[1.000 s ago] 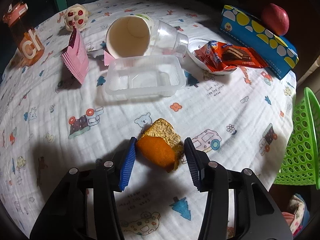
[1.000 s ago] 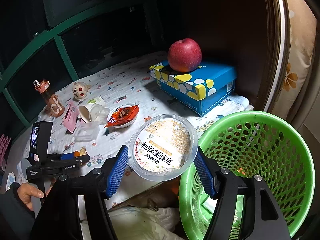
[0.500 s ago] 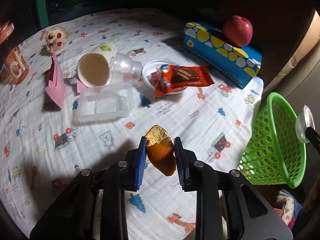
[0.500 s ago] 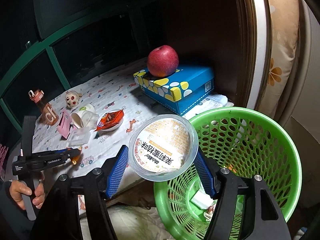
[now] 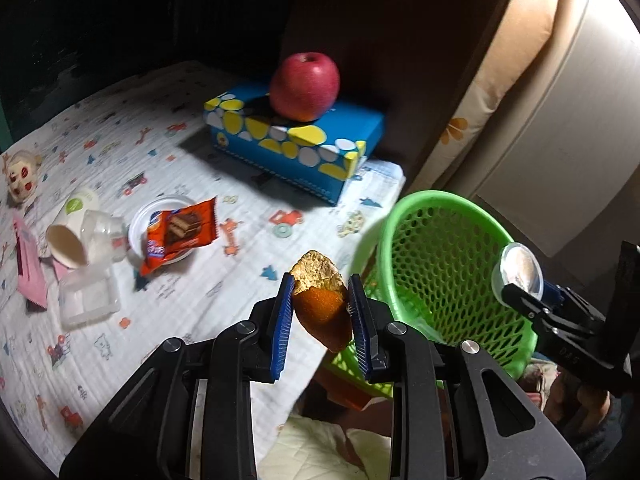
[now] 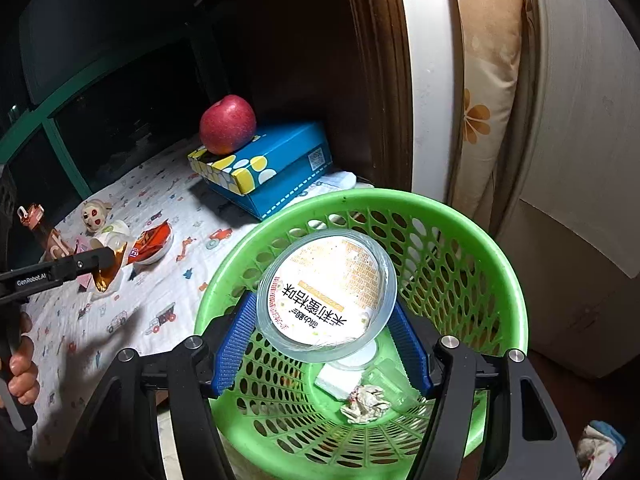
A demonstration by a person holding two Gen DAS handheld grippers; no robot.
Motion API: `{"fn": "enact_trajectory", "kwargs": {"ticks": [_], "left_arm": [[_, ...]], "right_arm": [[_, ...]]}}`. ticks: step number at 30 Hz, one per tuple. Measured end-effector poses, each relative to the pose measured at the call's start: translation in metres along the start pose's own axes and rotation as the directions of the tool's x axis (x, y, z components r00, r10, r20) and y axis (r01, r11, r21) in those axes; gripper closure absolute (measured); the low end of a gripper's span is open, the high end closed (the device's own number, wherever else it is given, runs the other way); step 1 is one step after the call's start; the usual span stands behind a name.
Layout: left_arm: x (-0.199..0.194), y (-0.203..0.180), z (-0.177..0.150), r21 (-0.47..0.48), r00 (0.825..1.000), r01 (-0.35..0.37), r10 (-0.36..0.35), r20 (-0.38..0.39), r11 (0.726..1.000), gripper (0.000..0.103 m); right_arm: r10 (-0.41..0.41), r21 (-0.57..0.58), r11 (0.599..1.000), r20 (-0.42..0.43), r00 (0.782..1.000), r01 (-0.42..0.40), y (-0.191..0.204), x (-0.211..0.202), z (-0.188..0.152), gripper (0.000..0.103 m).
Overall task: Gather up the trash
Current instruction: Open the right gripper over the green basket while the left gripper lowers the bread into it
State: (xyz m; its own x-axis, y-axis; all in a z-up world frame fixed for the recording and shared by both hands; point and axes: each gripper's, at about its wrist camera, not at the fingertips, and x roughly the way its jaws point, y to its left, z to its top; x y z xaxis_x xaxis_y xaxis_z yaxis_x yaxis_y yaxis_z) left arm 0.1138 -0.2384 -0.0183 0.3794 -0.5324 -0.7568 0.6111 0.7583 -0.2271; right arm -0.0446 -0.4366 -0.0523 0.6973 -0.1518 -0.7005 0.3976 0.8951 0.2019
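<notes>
Both tongs carry trash. My left tongs [image 5: 320, 316] pinch a piece of orange peel [image 5: 322, 304] between the blue pads, and the peel is lifted clear of the cloth, above the near edge of the worktop [image 5: 168, 304] and just beside the green basket [image 5: 440, 264]. The jaws closed on it only a moment ago and have not moved after that. My right tongs [image 6: 326, 320] pinch a round plastic cup with a printed lid [image 6: 326, 294], held by its rim over the mouth of the basket [image 6: 480, 256]. Inside the basket lie a crumpled paper ball [image 6: 366, 398], a white block [image 6: 338, 382] and some clear plastic.

On the worktop, which has a white cloth with small cartoon prints, more trash waits near the left edge: a tipped paper cup [image 5: 68, 240] with a clear cup [image 5: 102, 236] pushed into it, a clear plastic tray [image 5: 90, 298], a pink wrapper [image 5: 30, 276], and an orange snack wrapper [image 5: 182, 232] lying on a white dish [image 5: 140, 224]. At the far right corner a red apple [image 5: 305, 86] sits on a blue box with yellow and white spots [image 5: 294, 148]. A small toy head [image 5: 22, 178] lies at the far left edge.
</notes>
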Motion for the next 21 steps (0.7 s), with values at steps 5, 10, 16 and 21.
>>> {"fn": "enact_trajectory", "kwargs": {"ticks": [5, 10, 16, 21], "left_arm": [[0.012, -0.040, 0.007, 0.077, 0.999, 0.042, -0.041, -0.016, 0.996, 0.077], [0.028, -0.064, 0.007, 0.117, 0.997, 0.071, -0.066, -0.049, 0.991, 0.077], [0.048, -0.087, -0.002, 0.150, 0.990, 0.106, -0.091, -0.104, 0.983, 0.077], [0.072, -0.102, -0.009, 0.170, 0.981, 0.129, -0.101, -0.166, 0.977, 0.076]], "right_arm": [[-0.014, 0.032, 0.999, -0.002, 1.000, 0.014, -0.024, -0.002, -0.009, 0.038], [-0.009, 0.049, 0.999, 0.012, 1.000, 0.009, -0.034, -0.006, -0.014, 0.031], [-0.008, 0.076, 0.997, 0.048, 0.999, 0.005, -0.047, -0.014, -0.016, 0.030], [-0.029, 0.092, 0.995, 0.083, 0.996, 0.022, -0.061, -0.024, -0.015, 0.030]]}}
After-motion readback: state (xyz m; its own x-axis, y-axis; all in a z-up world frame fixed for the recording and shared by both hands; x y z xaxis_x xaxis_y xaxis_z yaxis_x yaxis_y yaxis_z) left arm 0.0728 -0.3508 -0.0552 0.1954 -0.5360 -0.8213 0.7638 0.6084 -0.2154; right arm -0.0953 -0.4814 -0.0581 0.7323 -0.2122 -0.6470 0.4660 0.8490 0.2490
